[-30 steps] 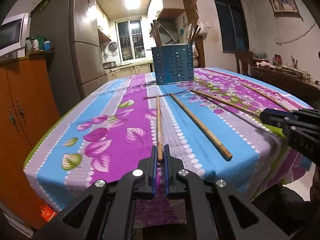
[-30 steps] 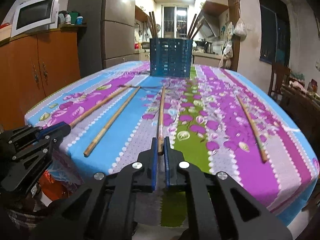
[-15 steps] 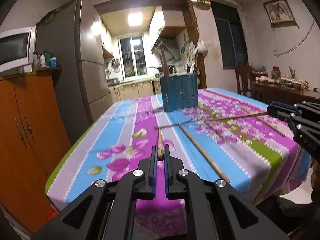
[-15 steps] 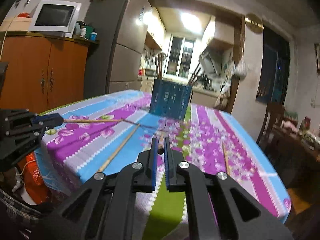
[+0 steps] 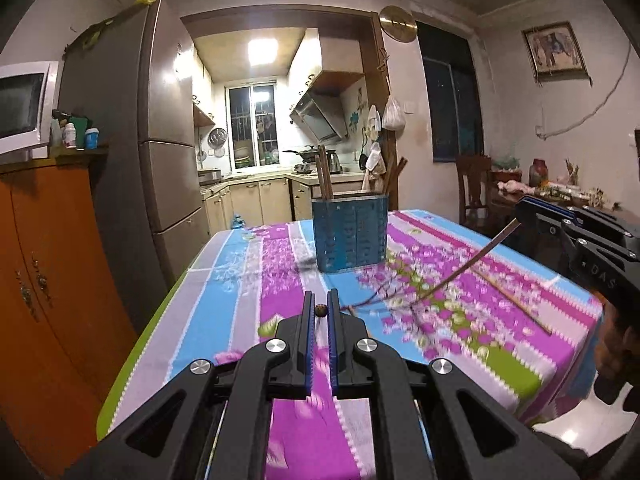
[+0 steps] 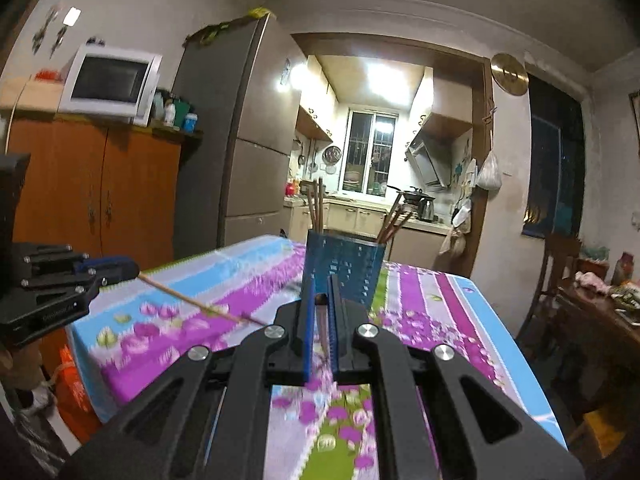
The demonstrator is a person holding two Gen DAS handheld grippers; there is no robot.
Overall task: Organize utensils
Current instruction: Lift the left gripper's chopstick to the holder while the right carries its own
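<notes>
Pinching one chopstick (image 5: 321, 310) each, both grippers, left (image 5: 320, 312) and right (image 6: 321, 300), are hovering over the desk (image 5: 248, 280), holder (image 5: 350, 234) at centre frame.

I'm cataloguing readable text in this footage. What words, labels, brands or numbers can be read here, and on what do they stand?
"DAS": raised letters on the side of the right gripper, cut off, seen from the left wrist.
Pale lettering on the left gripper, seen from the right wrist: too blurred to read.
Labels on the bottles beside the microwave: too small to read.
</notes>
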